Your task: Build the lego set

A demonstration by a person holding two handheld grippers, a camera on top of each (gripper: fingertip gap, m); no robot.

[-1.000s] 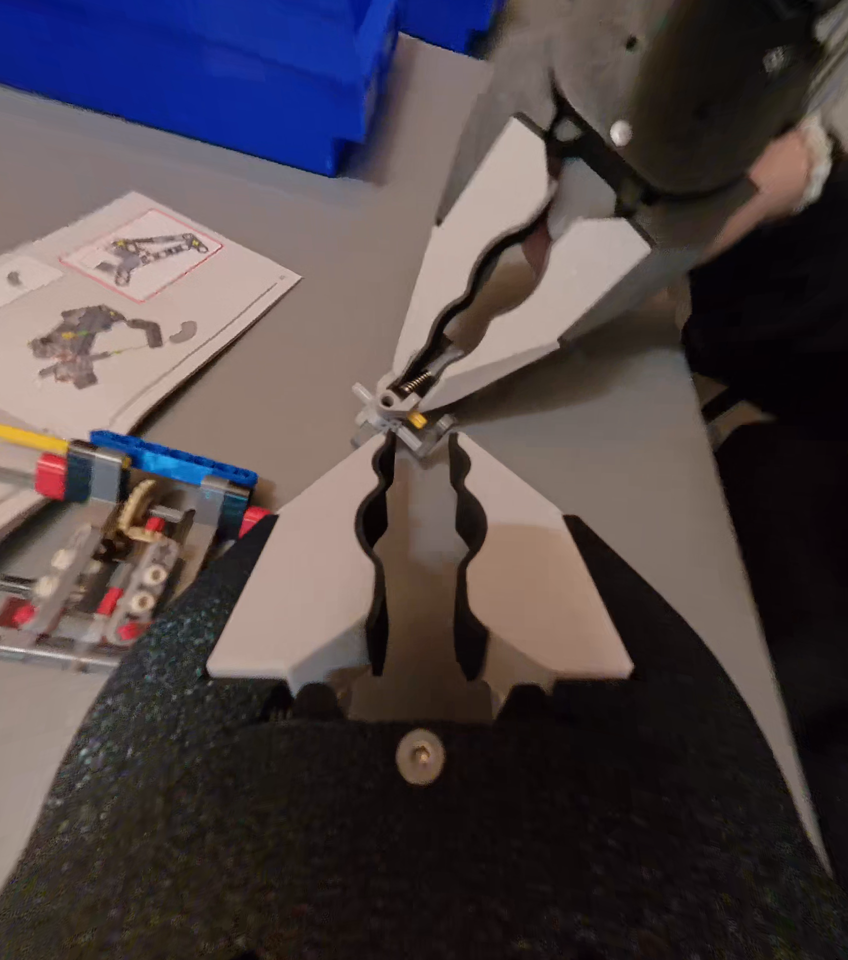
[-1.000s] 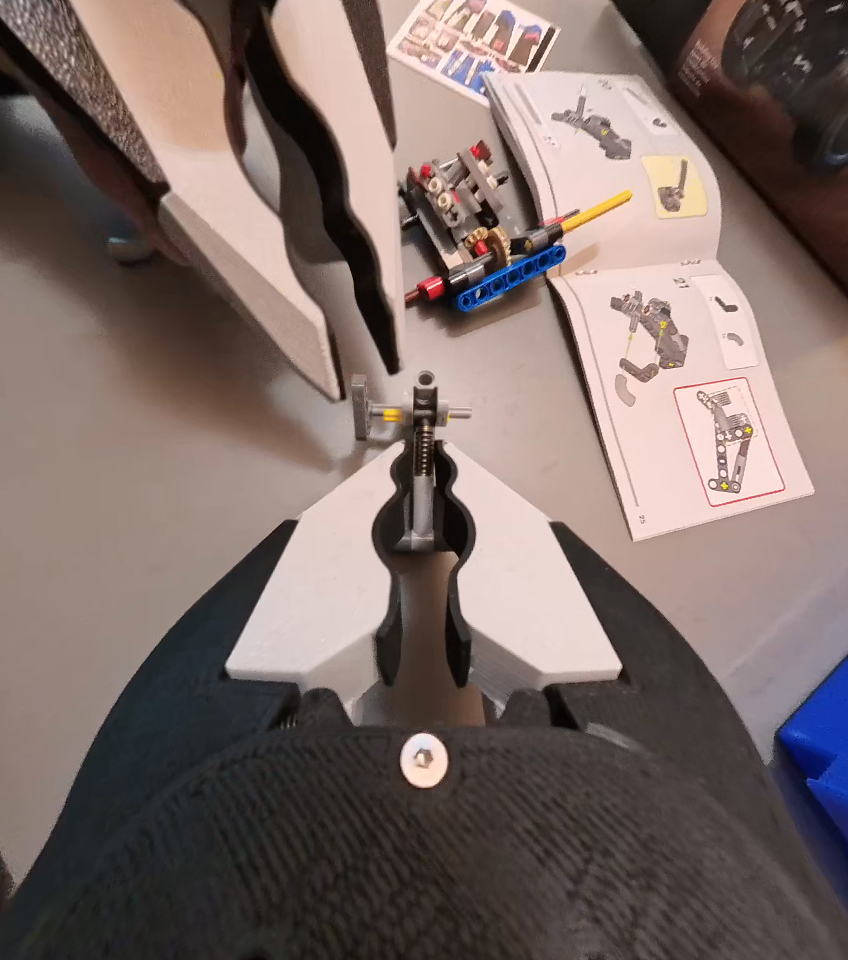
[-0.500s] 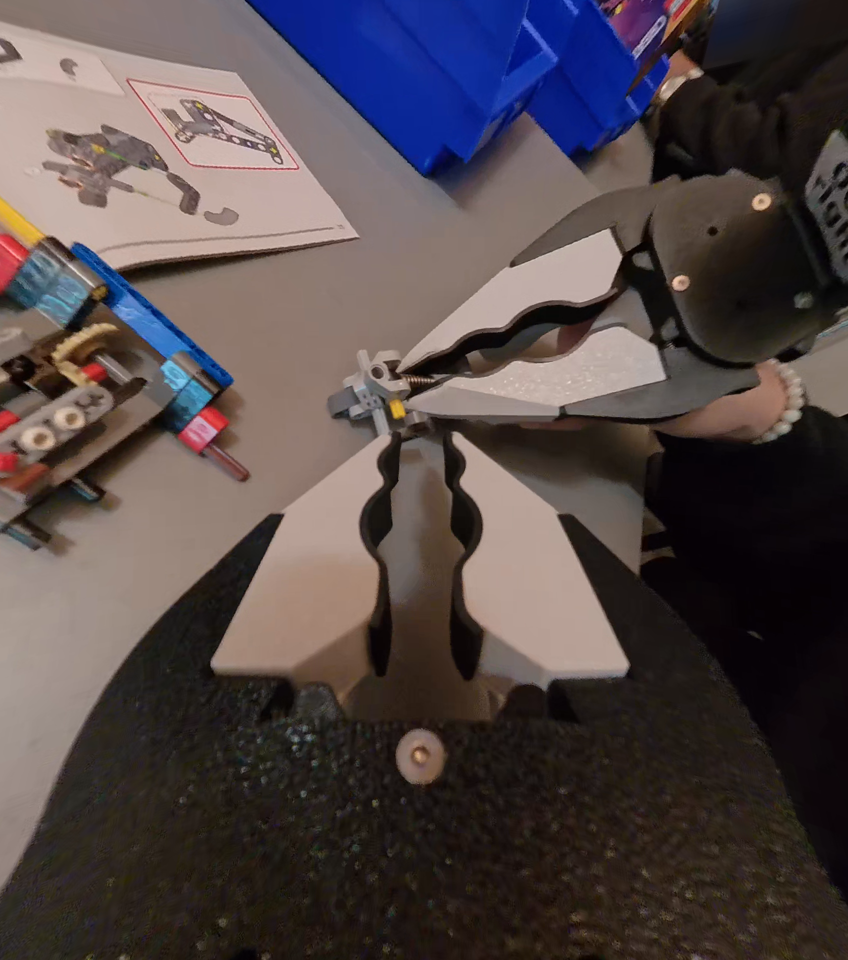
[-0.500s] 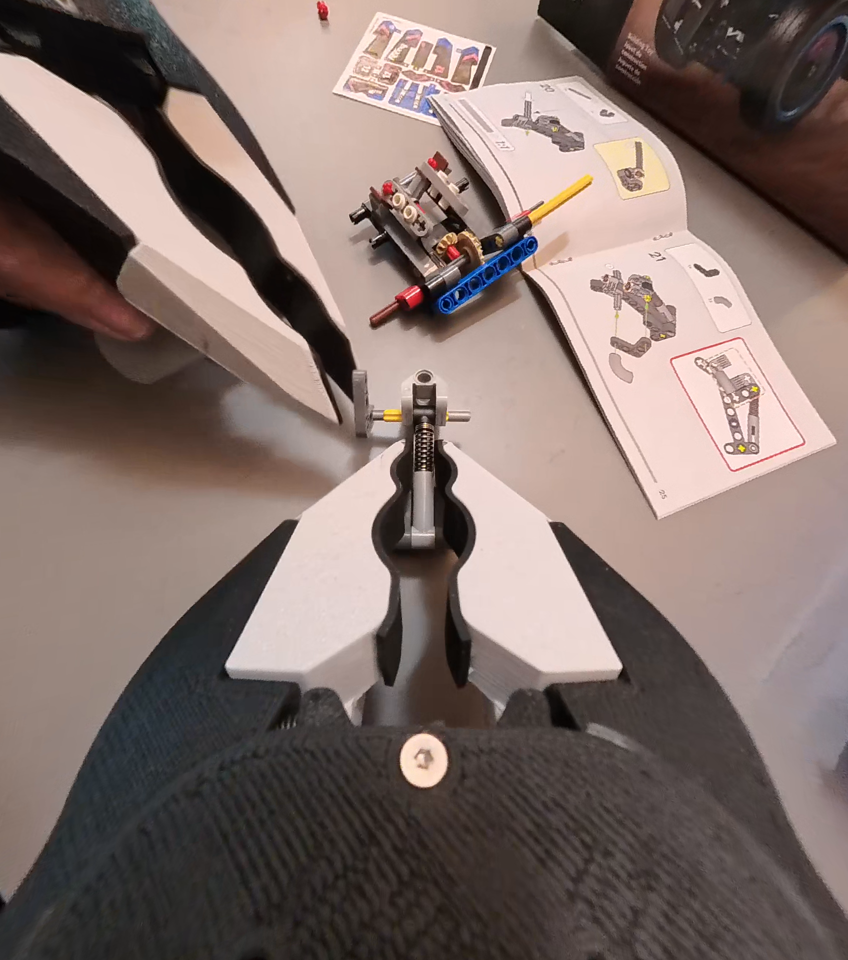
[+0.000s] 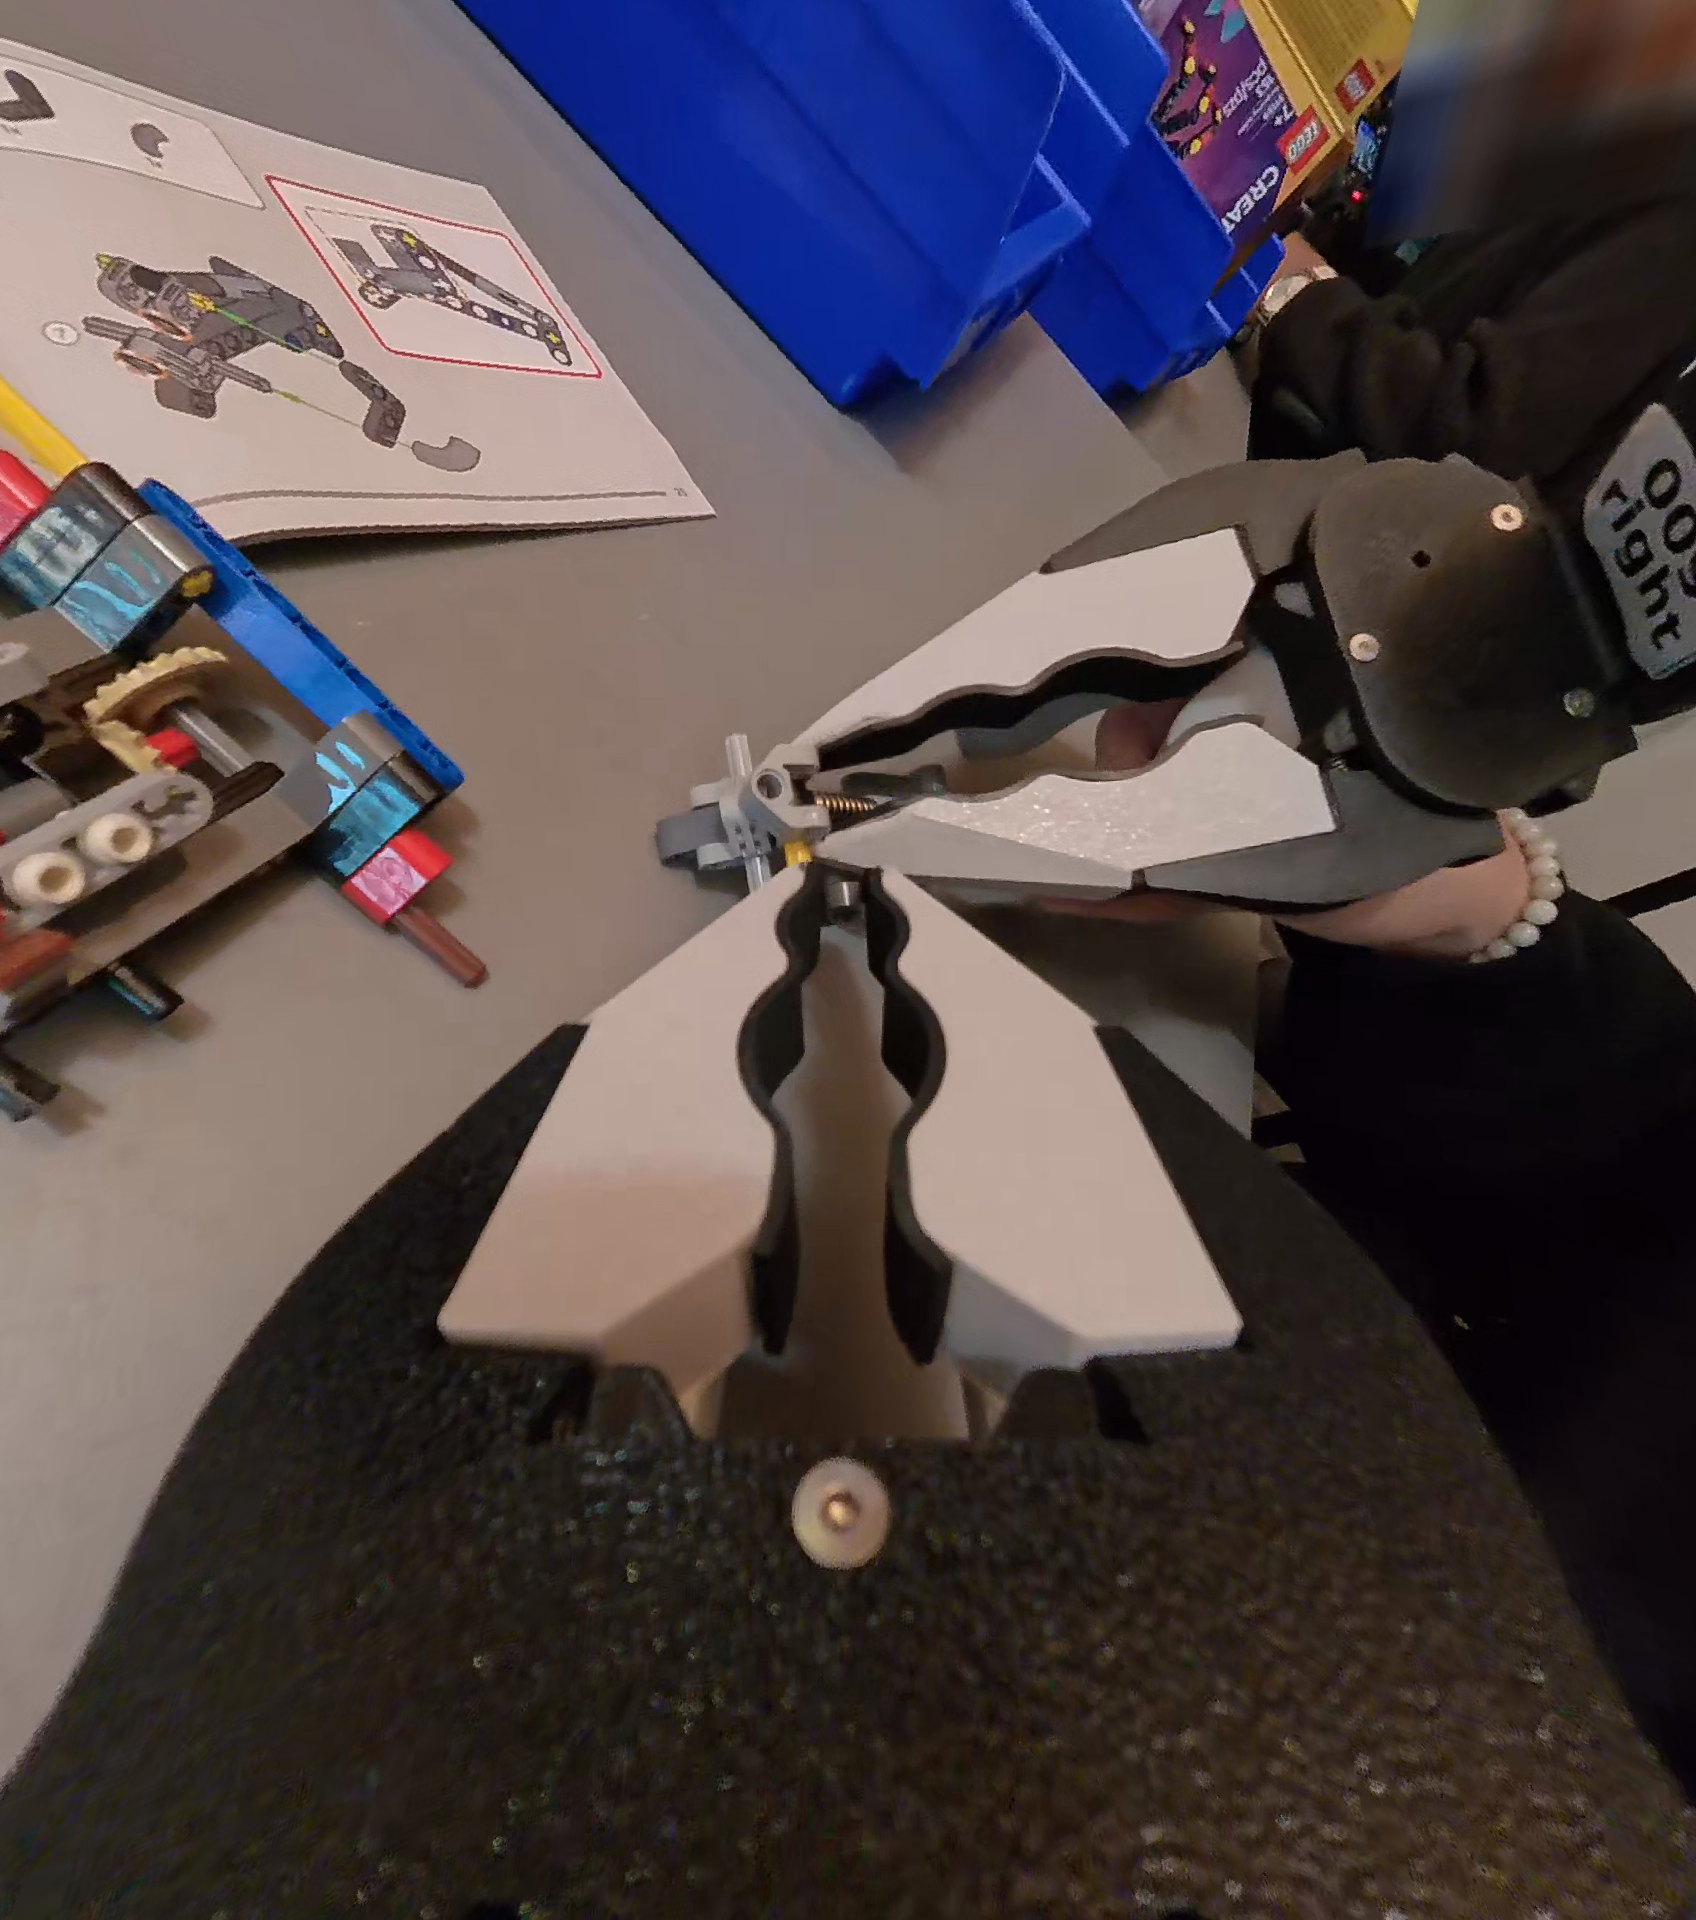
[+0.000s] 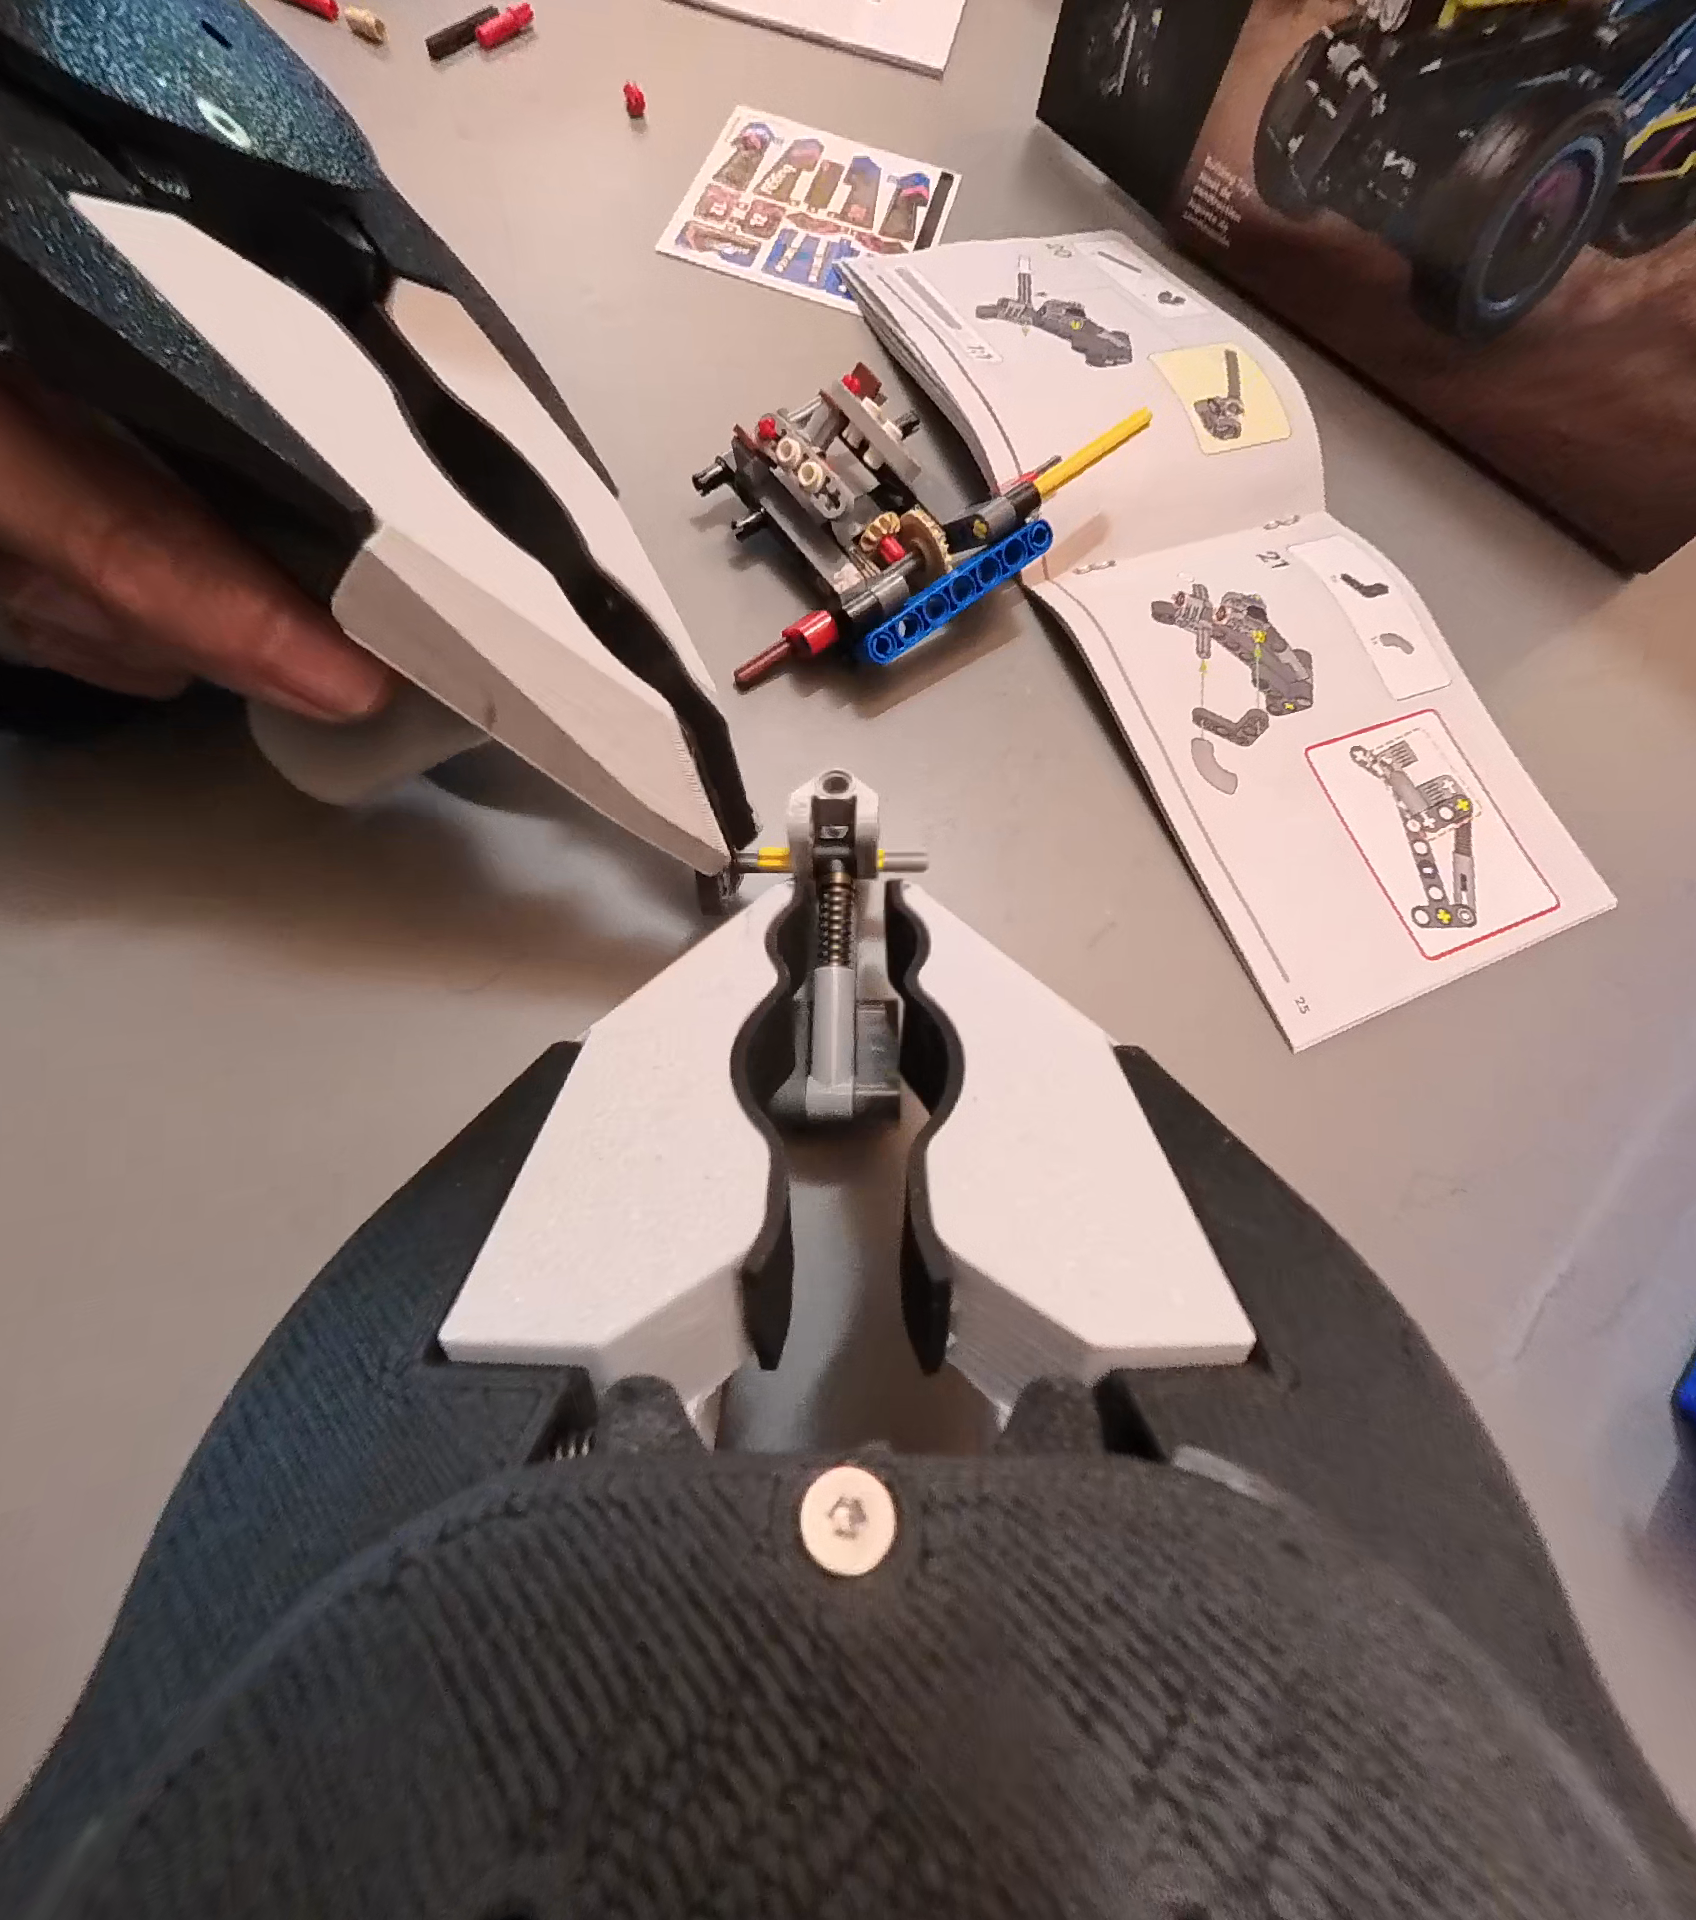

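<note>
**Right wrist view: spring piece clamped, left tool pinching its axle**

My right tool (image 6: 836, 914) is clamped on the grey spring shock piece (image 6: 831, 935), held just above the grey worktop (image 6: 200, 1039). My left tool (image 5: 839, 894) has its tips closed around the end of the piece's cross axle (image 6: 771, 858). The partly built chassis (image 6: 875, 530) lies farther off, touching the open instruction booklet (image 6: 1343, 727). Blue bins (image 5: 875, 156) stand behind.

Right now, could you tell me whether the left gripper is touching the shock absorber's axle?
Touching. In the right wrist view, the left gripper meets the end of the axle through the shock absorber, with no gap showing between them.
</note>
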